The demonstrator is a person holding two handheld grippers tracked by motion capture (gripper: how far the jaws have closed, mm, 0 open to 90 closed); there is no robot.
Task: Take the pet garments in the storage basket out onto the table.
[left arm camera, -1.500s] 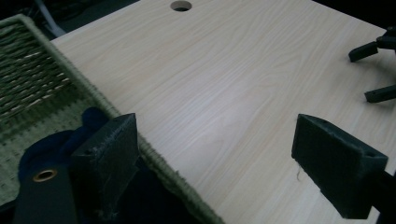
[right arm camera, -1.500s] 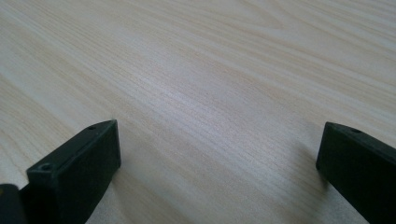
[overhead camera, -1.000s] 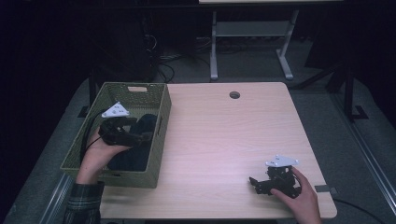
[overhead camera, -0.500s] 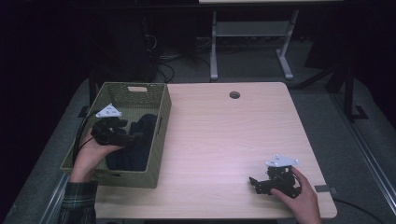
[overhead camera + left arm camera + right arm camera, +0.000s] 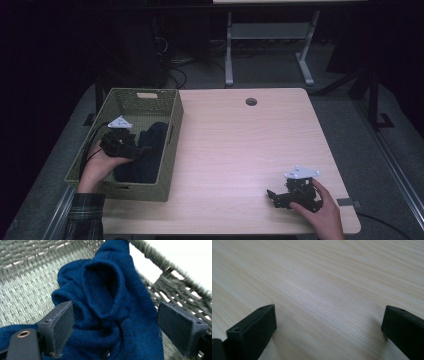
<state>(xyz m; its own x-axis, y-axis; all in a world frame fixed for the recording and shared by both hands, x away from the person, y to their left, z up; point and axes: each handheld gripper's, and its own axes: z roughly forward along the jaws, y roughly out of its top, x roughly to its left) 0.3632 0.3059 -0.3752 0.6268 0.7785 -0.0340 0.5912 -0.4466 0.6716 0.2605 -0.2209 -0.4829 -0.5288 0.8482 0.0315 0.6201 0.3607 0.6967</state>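
I've got the left gripper (image 5: 142, 150) down in the green woven basket (image 5: 170, 150), jaws spread wide on either side of a raised fold of the dark blue knit garment (image 5: 107, 315) lying inside. I'd sink a touch deeper before closing, to catch thick cloth, not wicker. My right gripper (image 5: 272, 196) rests on the wooden table (image 5: 240, 145), jaws apart, empty.

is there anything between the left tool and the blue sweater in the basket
Nothing visible. The left tool is inside the basket with its jaws open on either side of a fold of the blue sweater, and no other item lies between them. The basket wall stands just beside one jaw.
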